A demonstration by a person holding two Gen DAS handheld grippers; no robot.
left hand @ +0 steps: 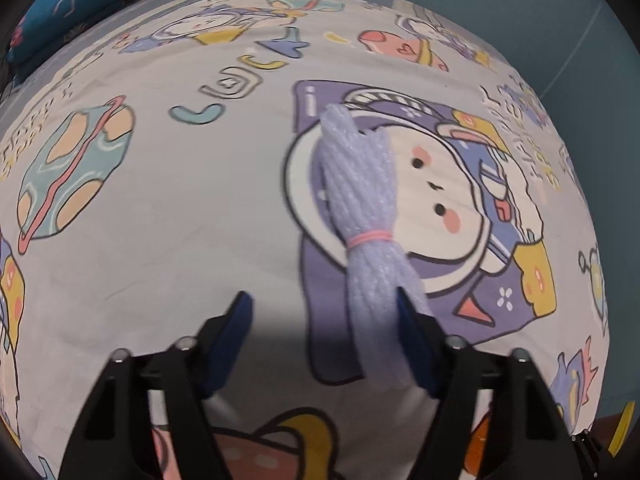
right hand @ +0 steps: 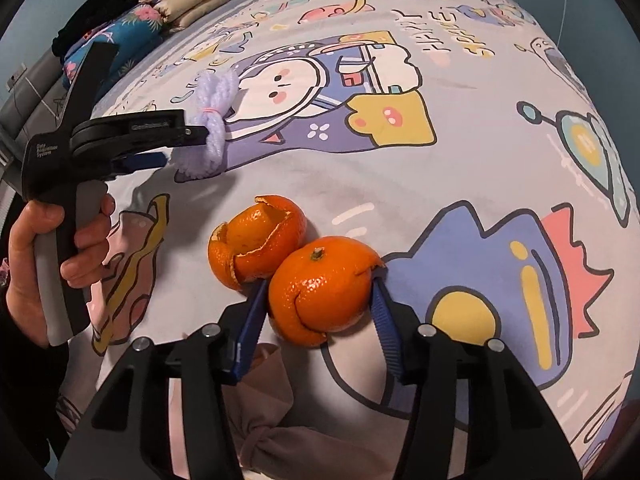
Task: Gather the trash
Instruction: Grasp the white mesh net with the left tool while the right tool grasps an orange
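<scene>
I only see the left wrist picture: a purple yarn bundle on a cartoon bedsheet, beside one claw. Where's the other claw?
Observer: Off to the right, the right claw has its fingers against both sides of an orange peel.
Operator: Just one peel?
Observer: No, a second peel, torn open, touches it from behind.
Operator: Who holds my claw?
Observer: A bare hand grips the handle of the left claw, which straddles the yarn bundle.

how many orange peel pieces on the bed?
2. One peel shell sits between the right gripper fingers; the other, torn open, touches it on the far left. More may be hidden behind them.
</scene>
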